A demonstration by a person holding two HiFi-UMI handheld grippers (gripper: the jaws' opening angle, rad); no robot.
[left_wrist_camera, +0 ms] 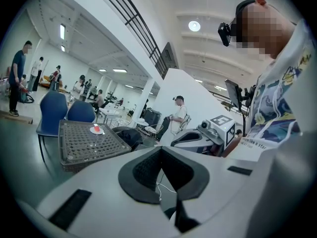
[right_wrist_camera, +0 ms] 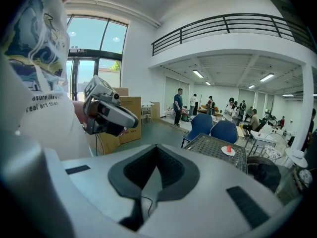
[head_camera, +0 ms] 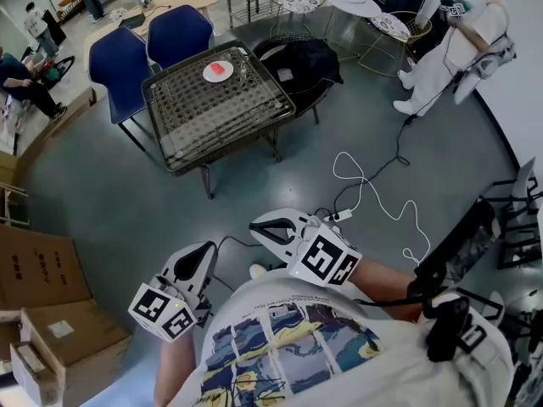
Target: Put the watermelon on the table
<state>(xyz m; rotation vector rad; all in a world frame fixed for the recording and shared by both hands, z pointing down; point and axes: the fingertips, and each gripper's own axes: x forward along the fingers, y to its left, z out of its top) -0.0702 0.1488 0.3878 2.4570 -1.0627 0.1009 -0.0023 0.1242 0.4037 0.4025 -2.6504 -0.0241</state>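
Plainly, both the left gripper [head_camera: 207, 249] and right gripper [head_camera: 255, 225] have fingers pressed together, holding nothing.

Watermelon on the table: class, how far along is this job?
Done, it seems: the red watermelon piece lies on a white plate on the mesh table. In hand: nothing; left gripper and right gripper are shut and empty, near the person's body, apart from the table. Left: nothing evident.
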